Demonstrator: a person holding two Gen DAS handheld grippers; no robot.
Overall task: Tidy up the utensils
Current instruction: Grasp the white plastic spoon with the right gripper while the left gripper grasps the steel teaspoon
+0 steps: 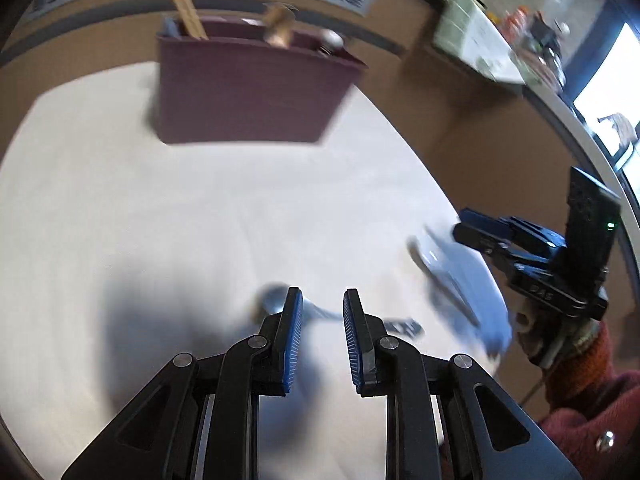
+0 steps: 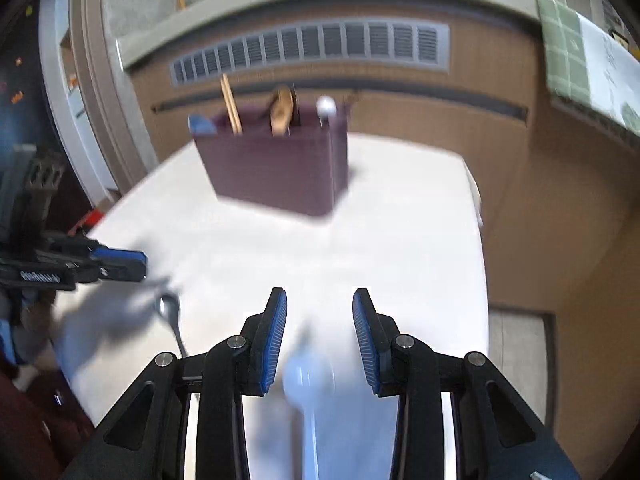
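A metal spoon [image 1: 276, 302] lies on the smooth white table [image 1: 200, 208] under the left gripper [image 1: 319, 308], whose ribbed blue pads stand apart, empty. A pale blue plastic spoon [image 2: 308, 376] (blurred) lies below the right gripper [image 2: 320, 308], also spread, holding nothing. Farther back stands the maroon box [image 2: 276, 168] holding wooden utensils [image 2: 282, 114].

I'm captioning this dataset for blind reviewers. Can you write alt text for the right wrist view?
The open right gripper hovers over a white table, with a pale blue spoon lying below between its fingers. A maroon utensil holder stands at the far end, and the left gripper reaches in beside a metal spoon.
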